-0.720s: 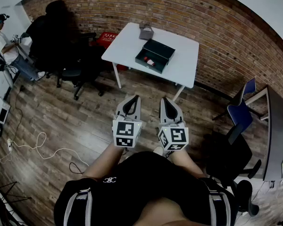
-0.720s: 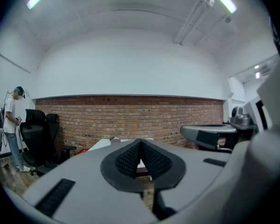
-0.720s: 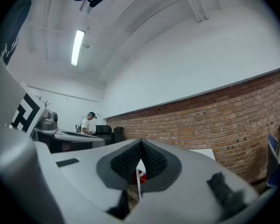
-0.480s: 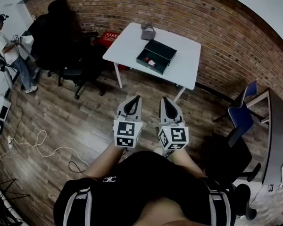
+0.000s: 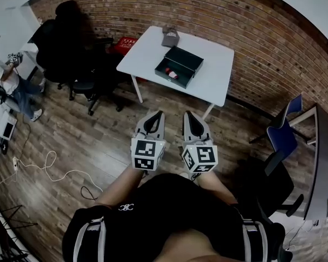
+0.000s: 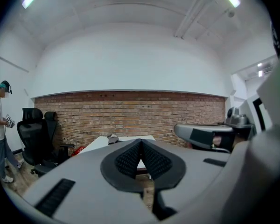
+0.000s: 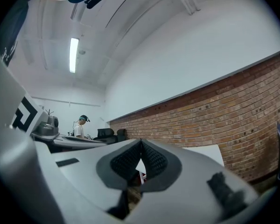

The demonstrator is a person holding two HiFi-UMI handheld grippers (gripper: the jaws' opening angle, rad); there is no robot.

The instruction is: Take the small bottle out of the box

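A dark open box lies on a white table far ahead by the brick wall. Inside it rests a small bottle with a red part. My left gripper and right gripper are held side by side near my body, well short of the table. Both are shut with nothing between their jaws. In the left gripper view the left gripper has its tips touching, with the table behind. The right gripper shows the same in the right gripper view.
A grey object sits on the table's far edge. Black office chairs stand left of the table, a red crate by the wall. A person stands at far left. A blue chair and dark desk are at right. A white cable lies on the floor.
The grippers have stayed put, shut. The view has shifted slightly. The person at far left has moved down and left.
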